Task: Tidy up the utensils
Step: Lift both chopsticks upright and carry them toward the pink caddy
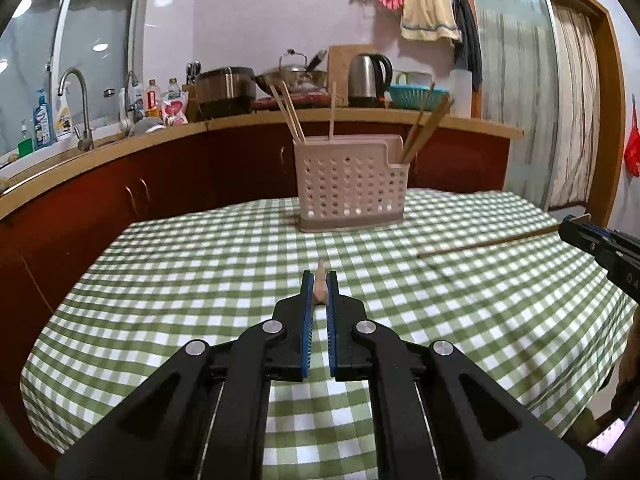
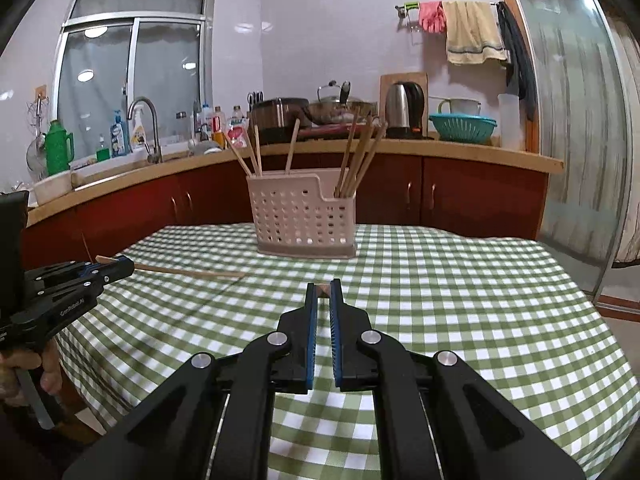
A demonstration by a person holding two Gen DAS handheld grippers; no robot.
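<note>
A beige perforated utensil holder (image 1: 349,186) stands at the far middle of the green checked table, with several wooden chopsticks upright in it; it also shows in the right wrist view (image 2: 303,216). My left gripper (image 1: 320,280) is shut on a wooden chopstick (image 1: 321,283), held above the table; the right wrist view shows that chopstick (image 2: 188,271) pointing right from the left gripper (image 2: 116,266). My right gripper (image 2: 324,290) is shut on another chopstick (image 2: 323,289); the left wrist view shows this chopstick (image 1: 492,242) sticking out leftward from it (image 1: 576,226).
The table (image 1: 200,280) has a green and white checked cloth. Behind it runs a kitchen counter (image 1: 240,126) with a sink, tap, bottles, cooker, kettle (image 1: 368,76) and teal colander. A glass sliding door (image 2: 576,120) is at the right.
</note>
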